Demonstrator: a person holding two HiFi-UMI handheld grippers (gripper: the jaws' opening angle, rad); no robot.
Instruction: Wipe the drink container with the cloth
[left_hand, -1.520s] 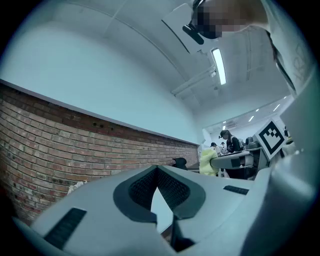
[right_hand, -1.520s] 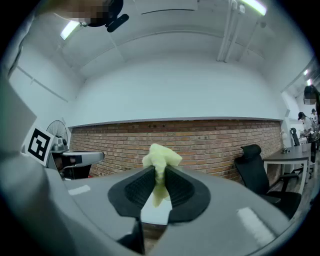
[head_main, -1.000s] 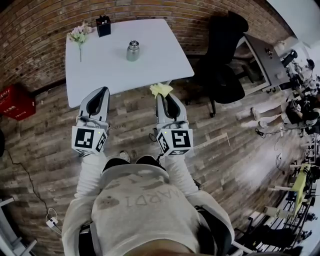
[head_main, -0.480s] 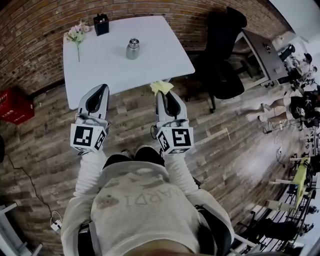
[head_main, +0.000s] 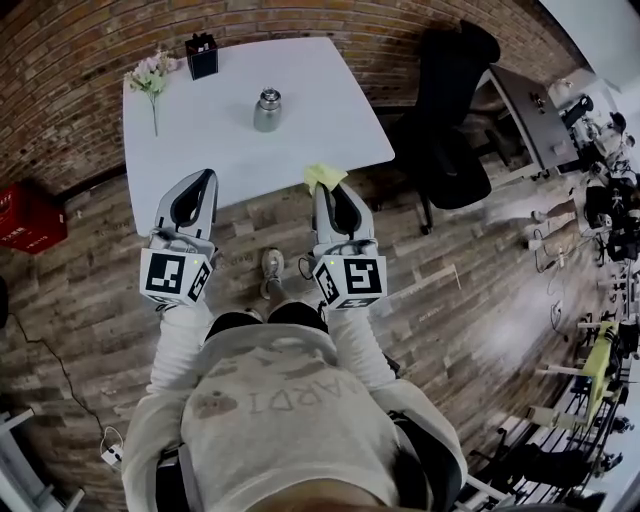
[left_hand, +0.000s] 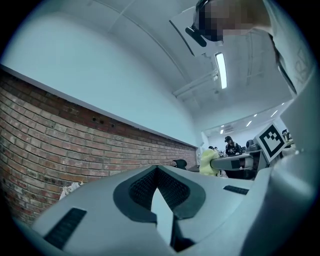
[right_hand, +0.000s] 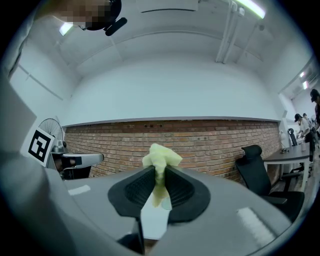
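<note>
A small metal drink container (head_main: 266, 110) stands upright near the middle of the white table (head_main: 330, 90). My right gripper (head_main: 326, 186) is shut on a yellow cloth (head_main: 323, 176), which bunches out past its tips (right_hand: 160, 156) just short of the table's near edge. My left gripper (head_main: 205, 183) is held level beside it, its jaws closed tip to tip (left_hand: 157, 170) with nothing between them. Both grippers hover over the floor in front of the table, well short of the container.
A black box (head_main: 201, 55) and a sprig of pale flowers (head_main: 150, 76) sit at the table's far left. A black office chair (head_main: 450, 110) stands right of the table, a red crate (head_main: 25, 215) at left on the wood floor. A brick wall (head_main: 60, 60) lies behind.
The table and container have shifted slightly in view as the person steps; one foot now shows between the grippers. Both grippers keep the same pose and grip.
</note>
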